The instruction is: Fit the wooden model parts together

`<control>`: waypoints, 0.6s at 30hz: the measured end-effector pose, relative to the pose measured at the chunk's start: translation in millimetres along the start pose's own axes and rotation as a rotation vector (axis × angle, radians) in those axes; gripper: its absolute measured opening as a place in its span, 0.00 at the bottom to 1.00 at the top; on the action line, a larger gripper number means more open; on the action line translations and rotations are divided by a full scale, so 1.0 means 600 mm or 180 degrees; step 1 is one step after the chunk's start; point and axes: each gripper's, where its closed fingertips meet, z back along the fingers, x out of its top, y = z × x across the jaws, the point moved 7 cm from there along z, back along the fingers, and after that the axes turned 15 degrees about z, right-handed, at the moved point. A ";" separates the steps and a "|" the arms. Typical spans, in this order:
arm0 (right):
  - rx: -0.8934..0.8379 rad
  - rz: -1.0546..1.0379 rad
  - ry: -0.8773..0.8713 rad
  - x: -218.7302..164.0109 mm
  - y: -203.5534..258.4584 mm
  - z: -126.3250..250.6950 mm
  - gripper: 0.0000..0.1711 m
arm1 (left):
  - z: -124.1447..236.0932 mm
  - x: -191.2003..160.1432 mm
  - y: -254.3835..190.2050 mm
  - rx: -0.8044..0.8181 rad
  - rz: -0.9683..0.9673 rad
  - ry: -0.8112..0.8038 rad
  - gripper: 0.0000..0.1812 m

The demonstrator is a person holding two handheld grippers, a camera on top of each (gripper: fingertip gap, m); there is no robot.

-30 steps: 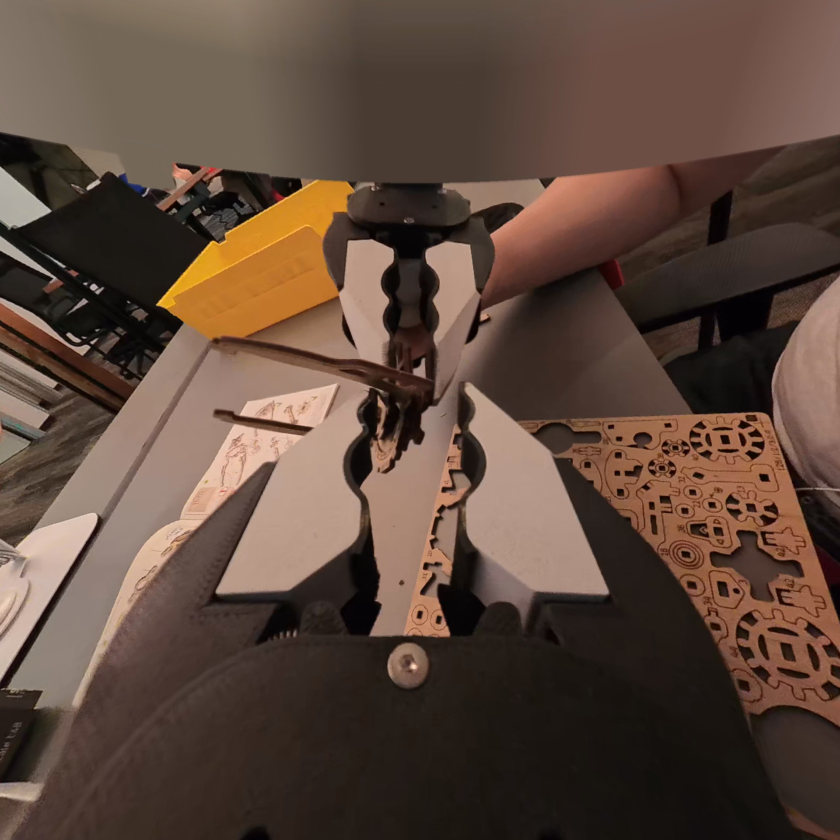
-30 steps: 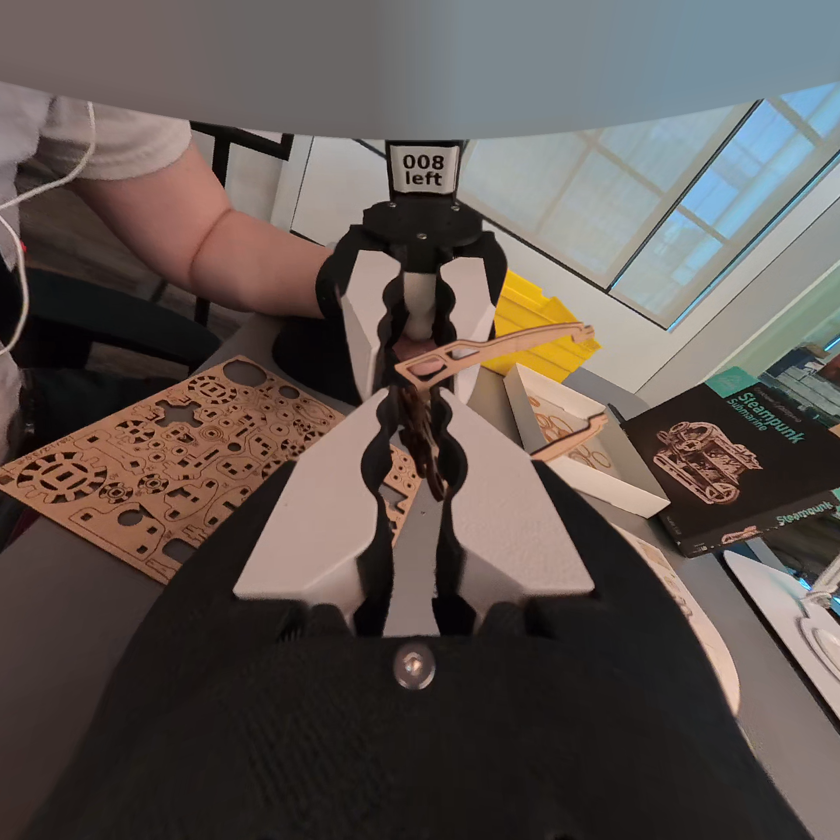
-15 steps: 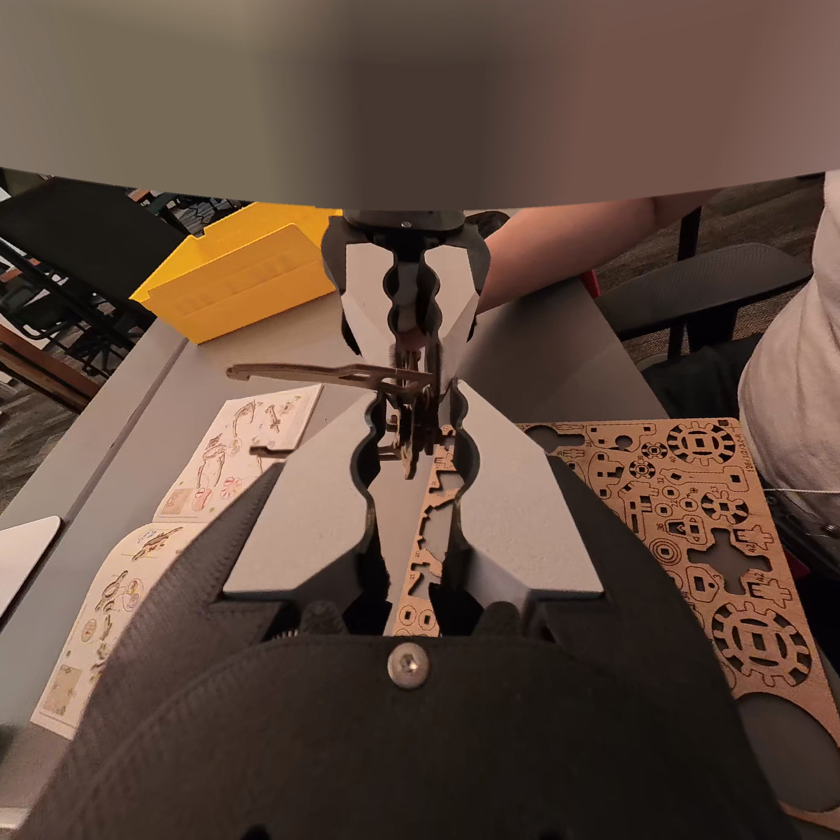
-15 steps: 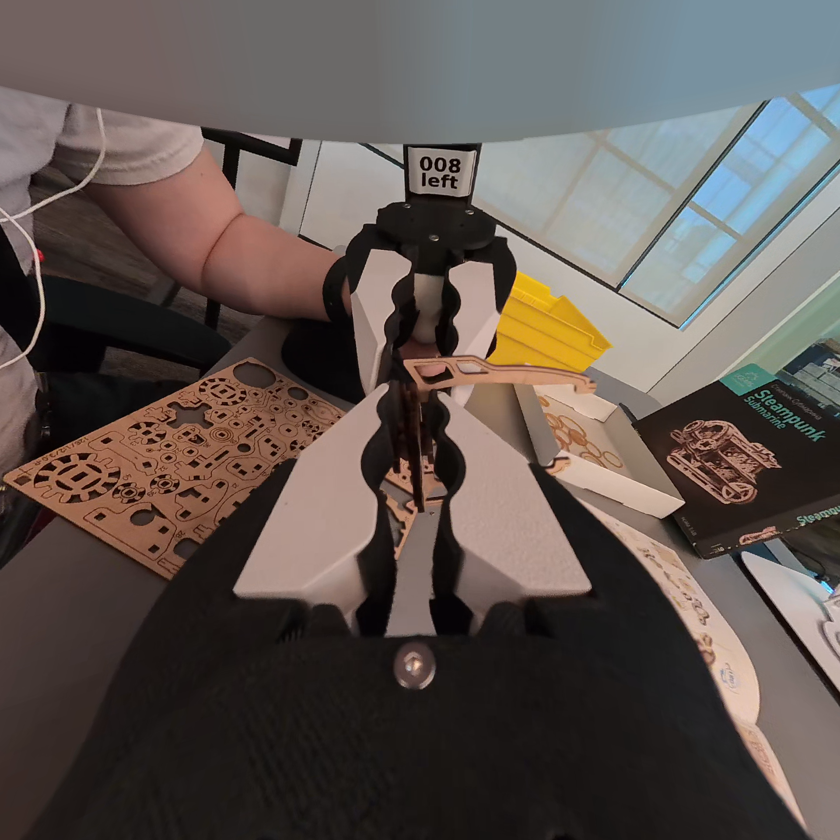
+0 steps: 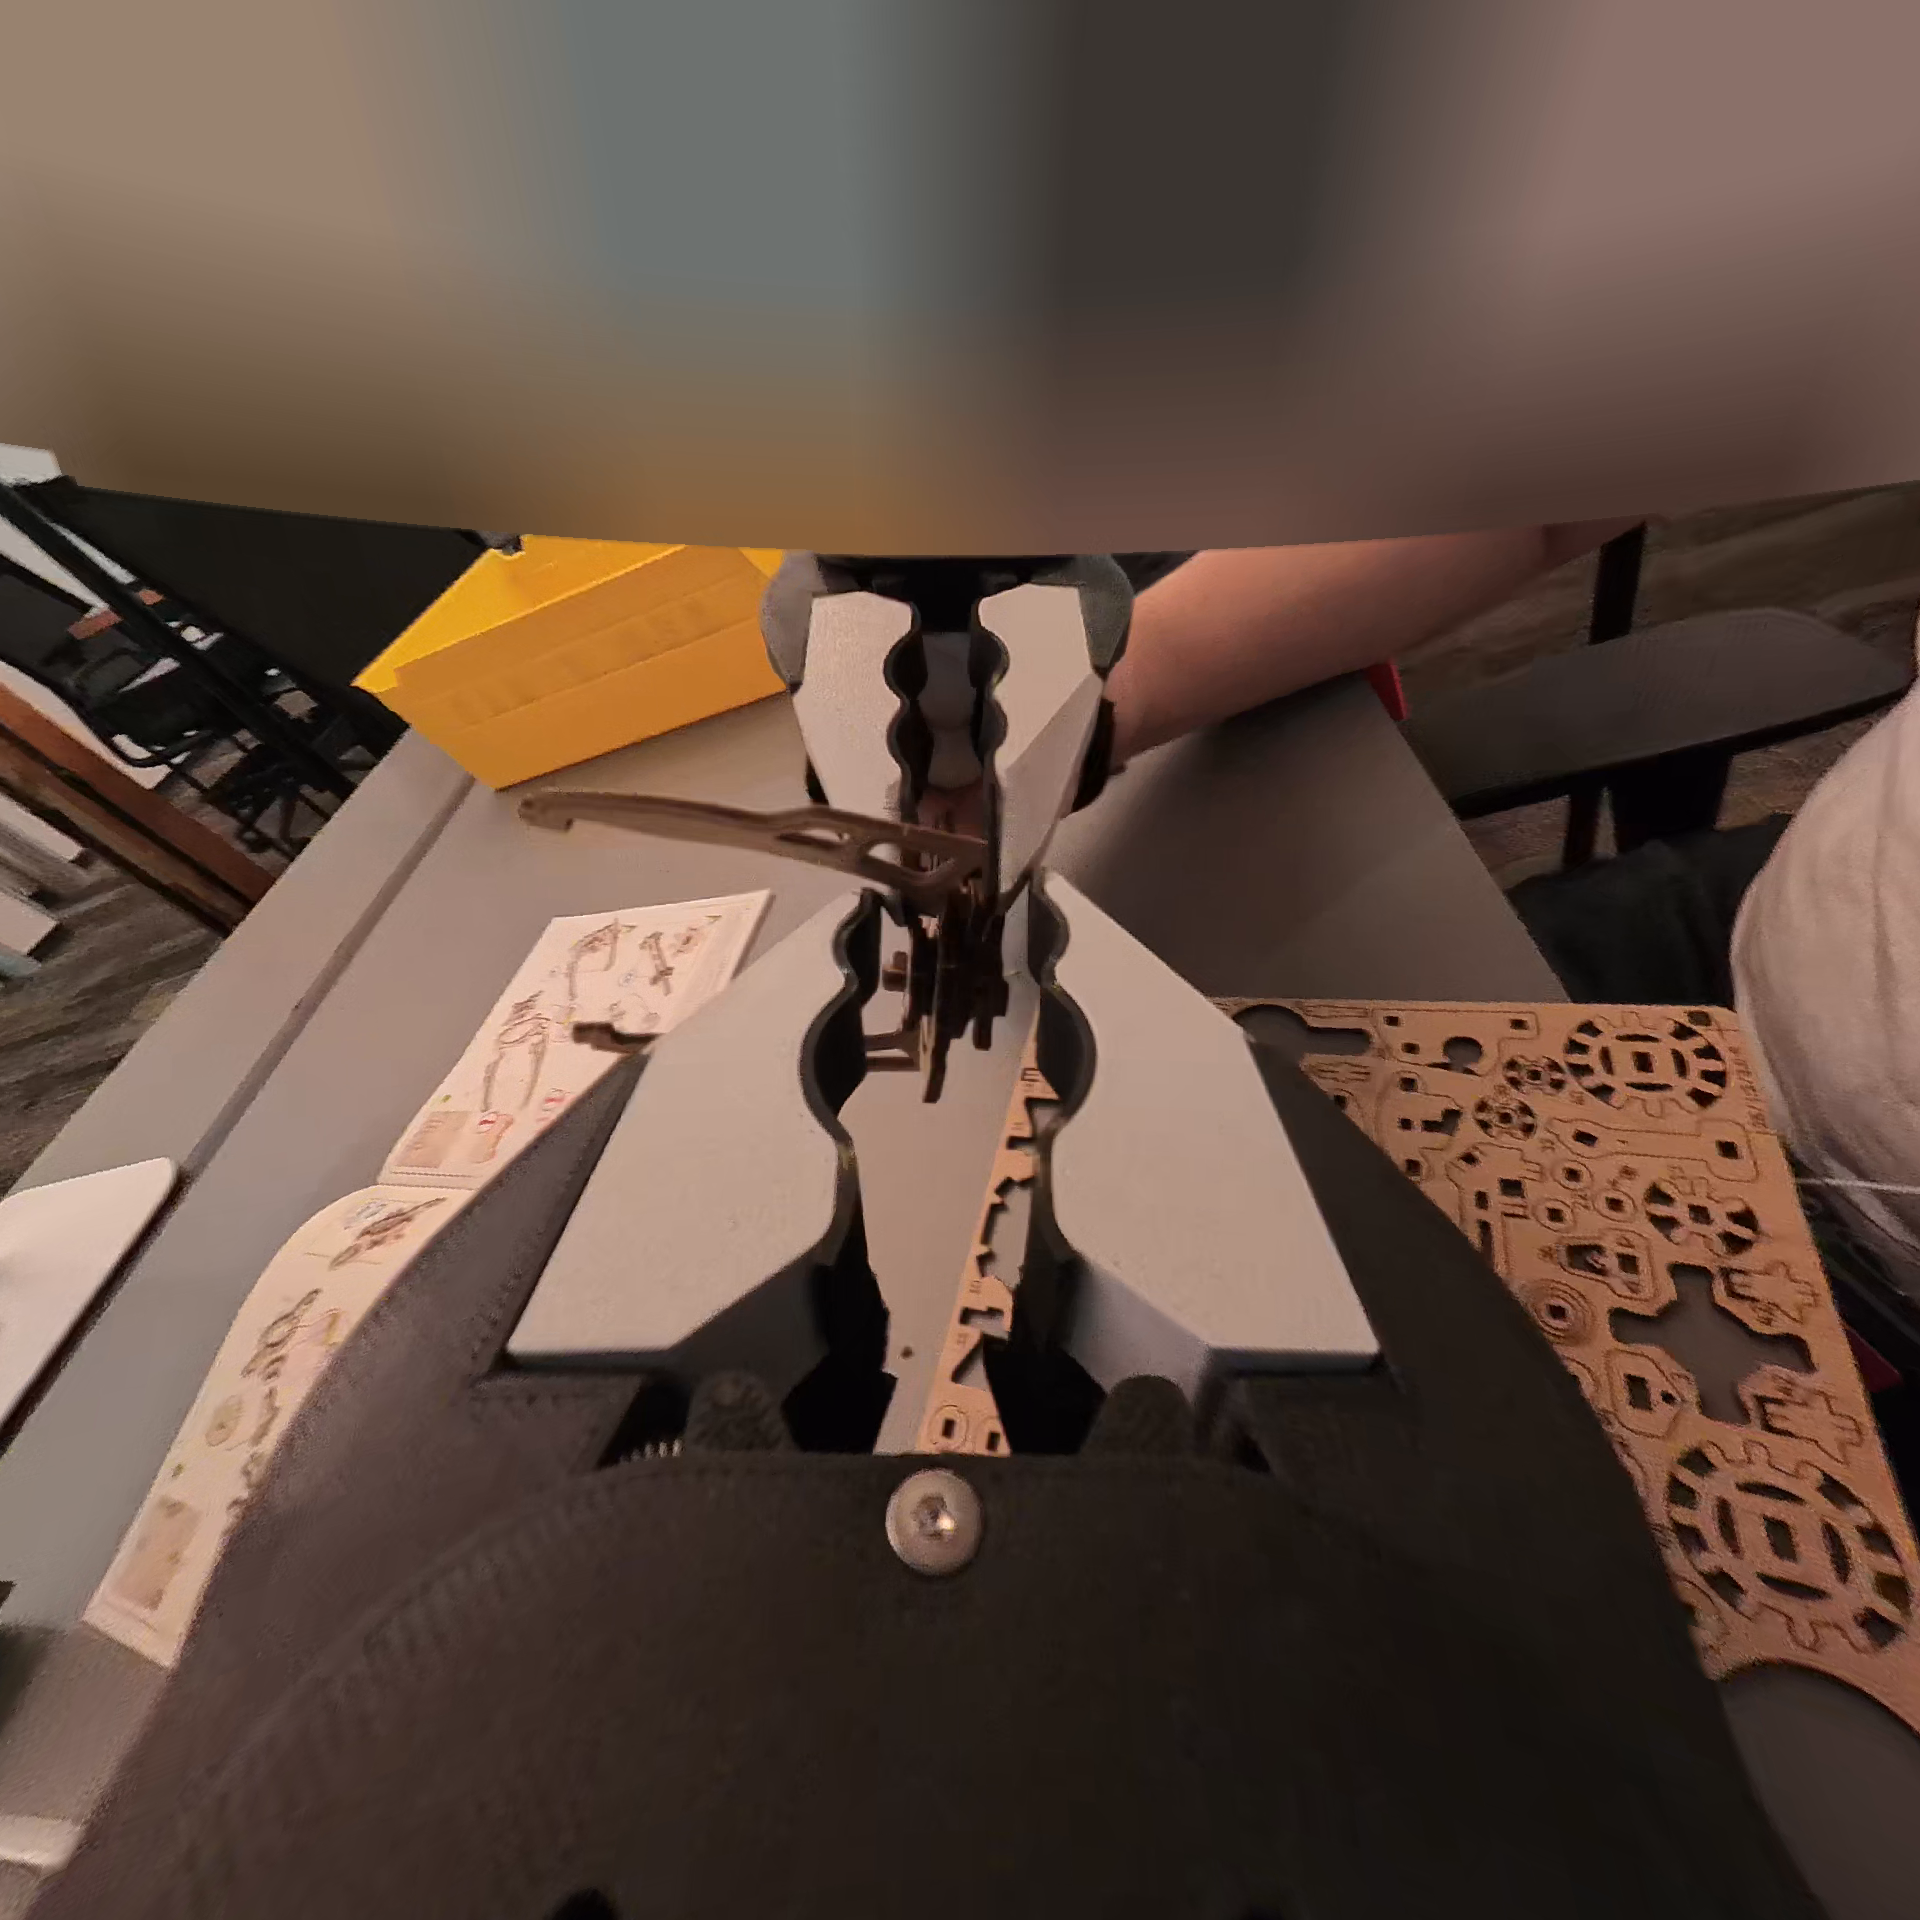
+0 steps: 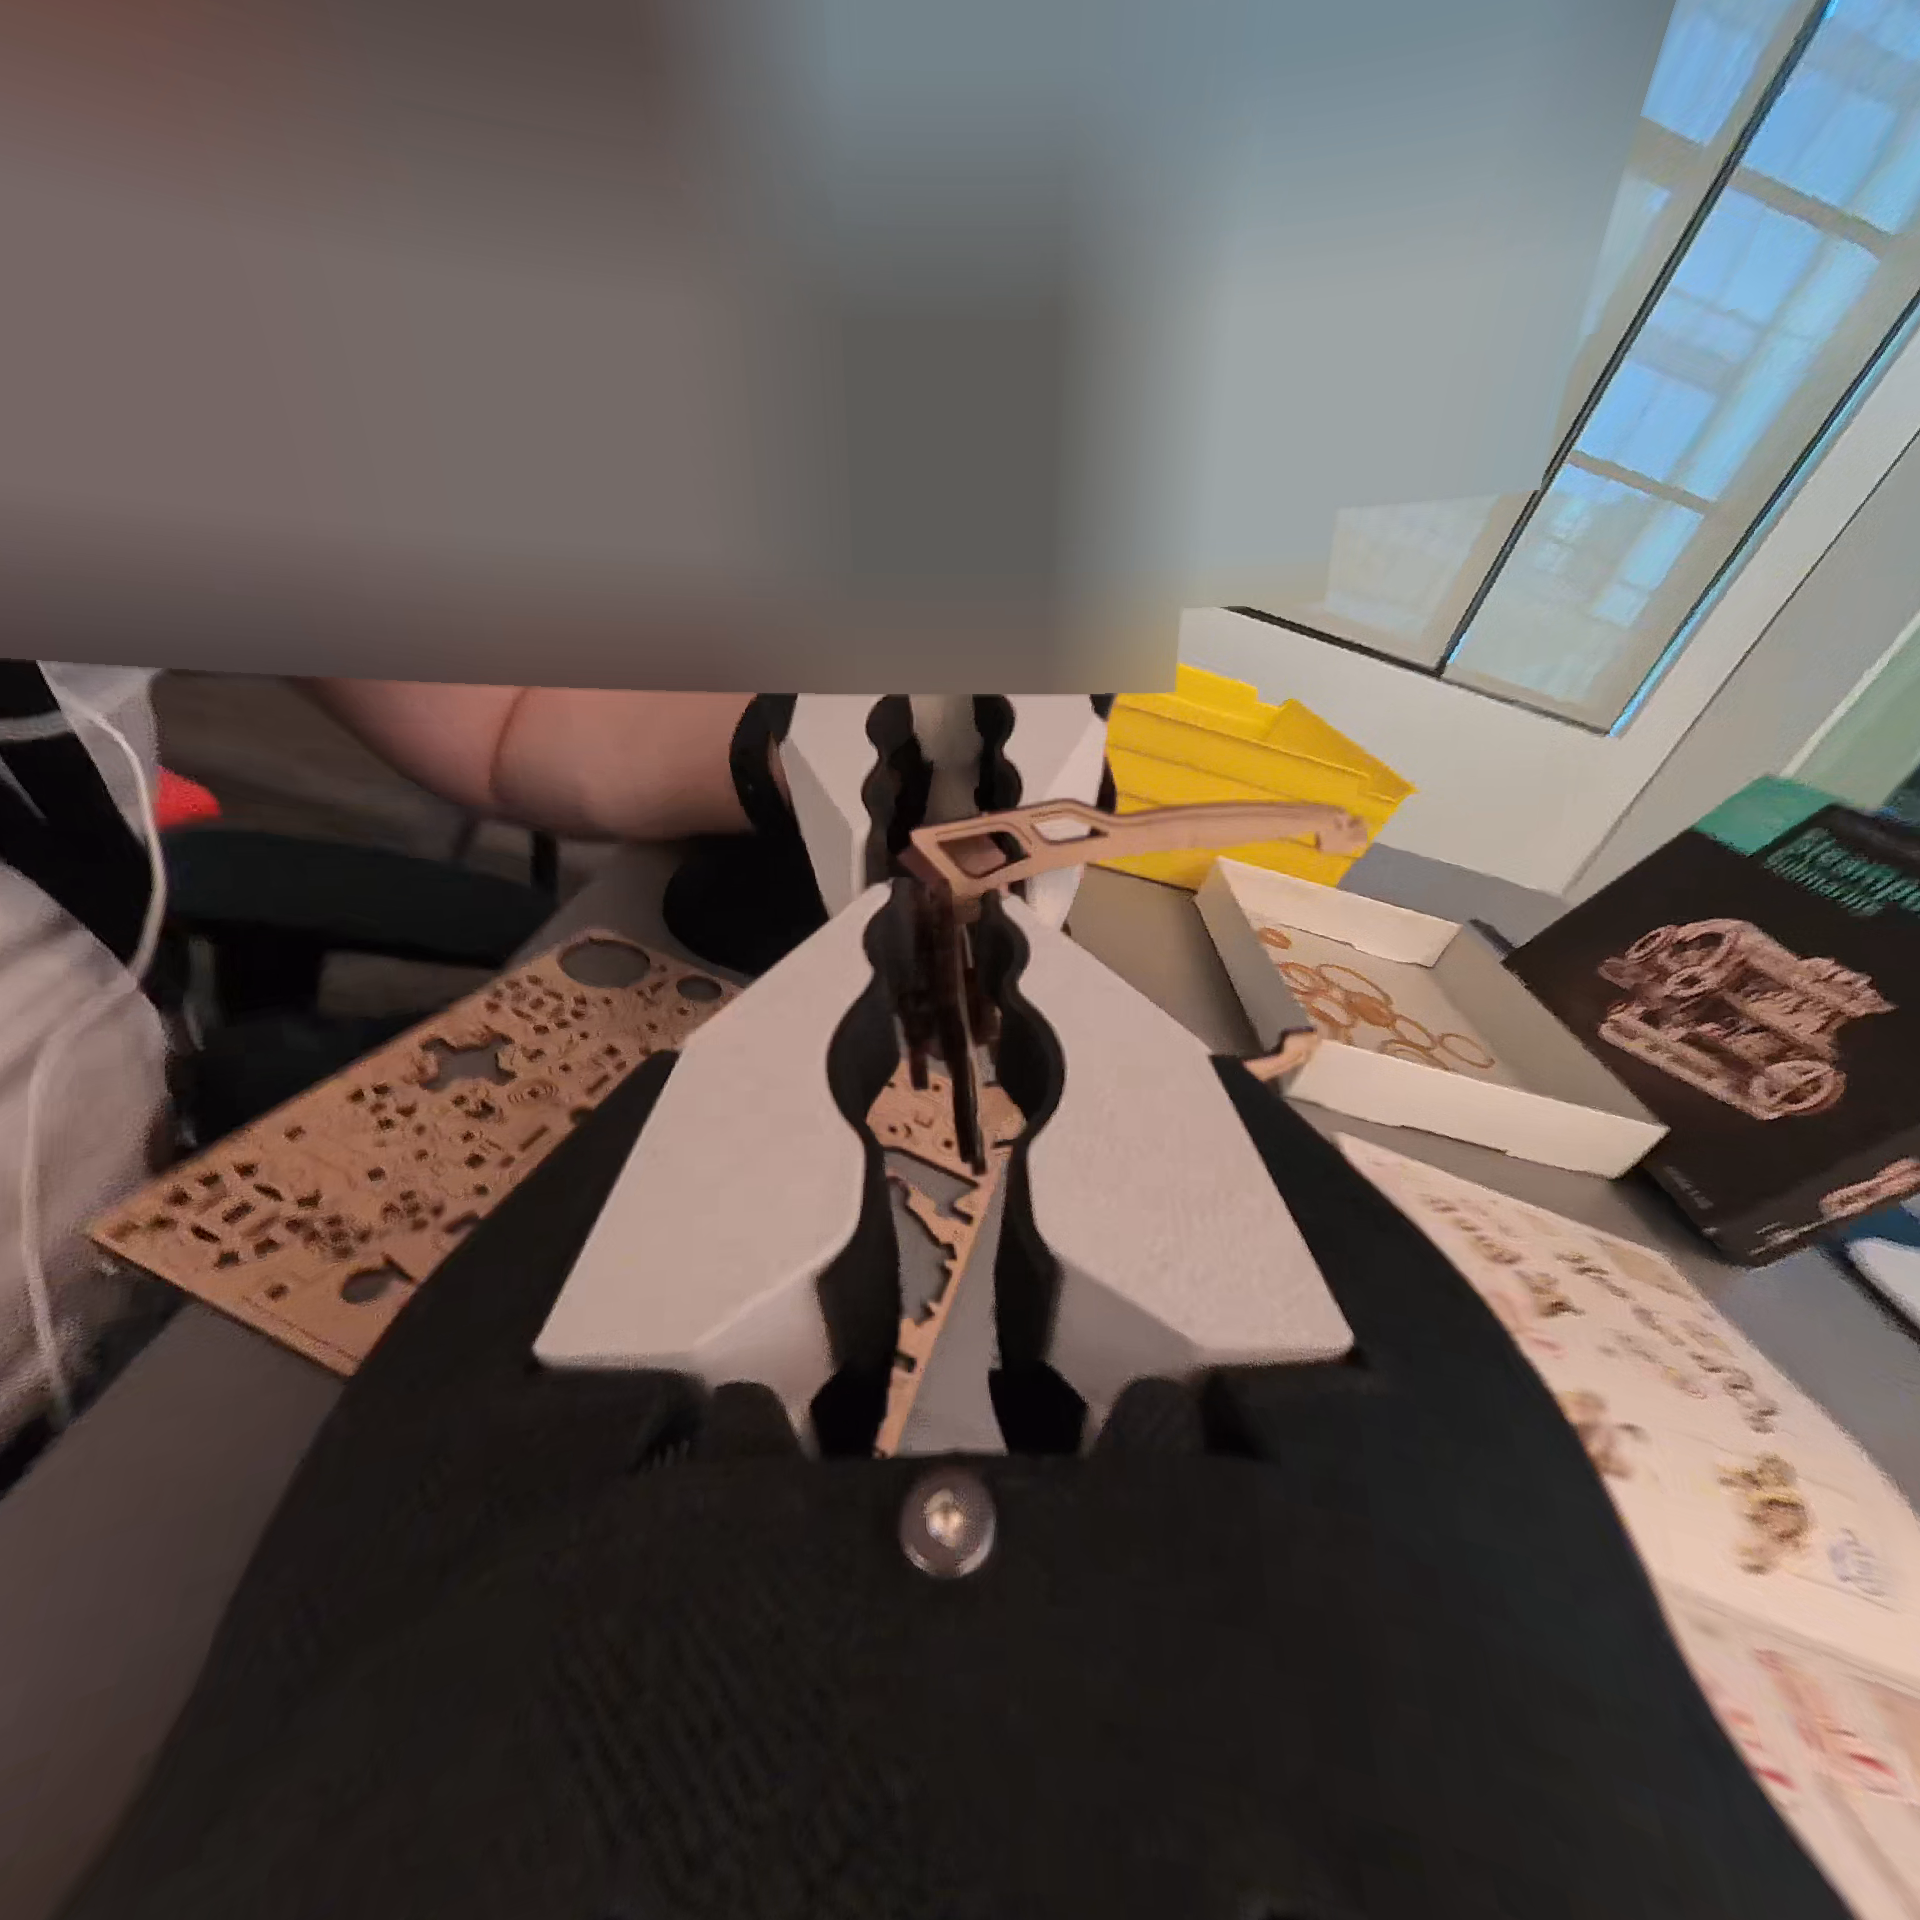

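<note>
From my left I see the instruction sheets (image 5: 582,1018) flat on the grey bench (image 5: 1247,894), the yellow bin (image 5: 592,665) behind them. My left gripper (image 5: 940,914) has its jaws pinched nearly closed on the wooden model assembly (image 5: 945,997), held in the air above the bench. My right gripper (image 6: 940,925) faces it tip to tip, jaws likewise closed on the same assembly, whose long wooden arm (image 6: 1143,831) juts out sideways. The punched-out parts sheet (image 5: 1621,1268) lies right of it.
</note>
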 end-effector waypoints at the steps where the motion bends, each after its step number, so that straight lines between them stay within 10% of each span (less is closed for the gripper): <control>1: 0.0018 -0.0219 -0.0044 -0.004 -0.006 -0.001 0.06 | -0.001 -0.002 0.004 0.0105 -0.0060 -0.0003 0.13; 18: 0.0465 -0.1310 -0.0539 -0.018 -0.021 0.004 0.07 | 0.008 -0.003 0.023 -0.0399 0.0939 -0.0087 0.07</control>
